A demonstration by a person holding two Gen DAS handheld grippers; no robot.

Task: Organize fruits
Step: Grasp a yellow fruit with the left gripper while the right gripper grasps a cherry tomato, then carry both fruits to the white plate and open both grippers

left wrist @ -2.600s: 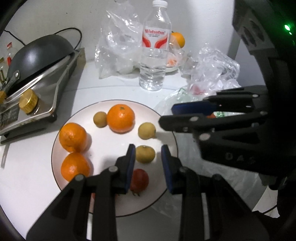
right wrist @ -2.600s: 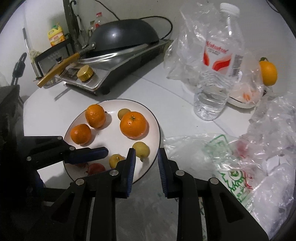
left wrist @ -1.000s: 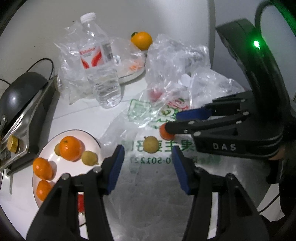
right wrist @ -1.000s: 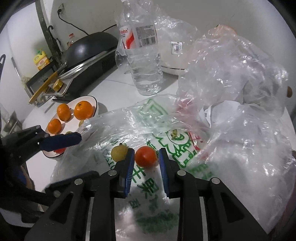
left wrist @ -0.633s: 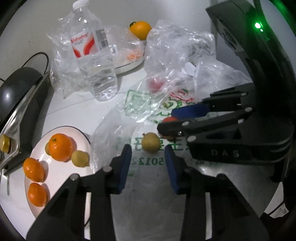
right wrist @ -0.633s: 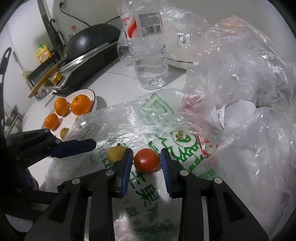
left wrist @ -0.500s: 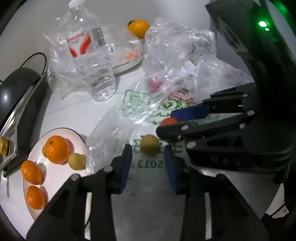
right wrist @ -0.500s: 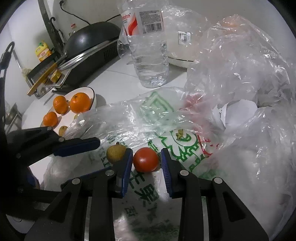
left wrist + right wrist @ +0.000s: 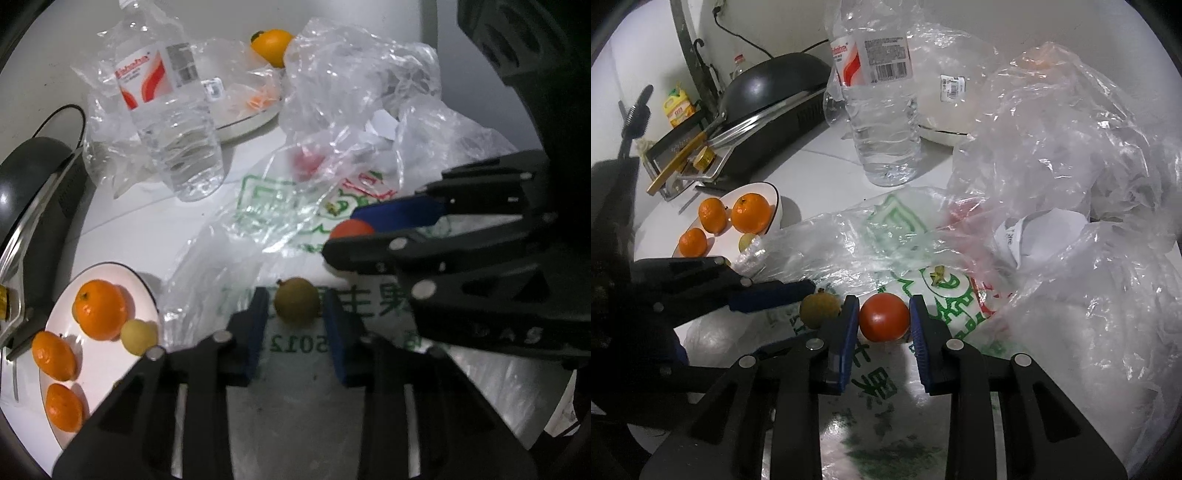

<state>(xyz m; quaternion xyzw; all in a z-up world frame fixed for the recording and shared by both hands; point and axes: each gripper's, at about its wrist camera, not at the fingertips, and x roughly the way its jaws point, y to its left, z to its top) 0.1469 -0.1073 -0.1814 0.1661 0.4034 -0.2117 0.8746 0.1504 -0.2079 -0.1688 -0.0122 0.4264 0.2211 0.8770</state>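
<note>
Both handheld tools share one build: the left gripper (image 9: 295, 321) and the right gripper (image 9: 883, 325) have matte black, angular plastic arms fastened with round silver screws. Each ends in flat blue fingers (image 9: 849, 328), ridged along the inner face. Seen from the left wrist camera, the right tool's black body carries faint raised lettering reading "DAS".

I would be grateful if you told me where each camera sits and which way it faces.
Left wrist: on the left gripper, looking down at a brown fruit between its fingers; the right gripper crosses in.
Right wrist: on the right gripper, looking down at a red fruit; the left gripper enters.
Shared: both fruits, water bottle, plate.
</note>
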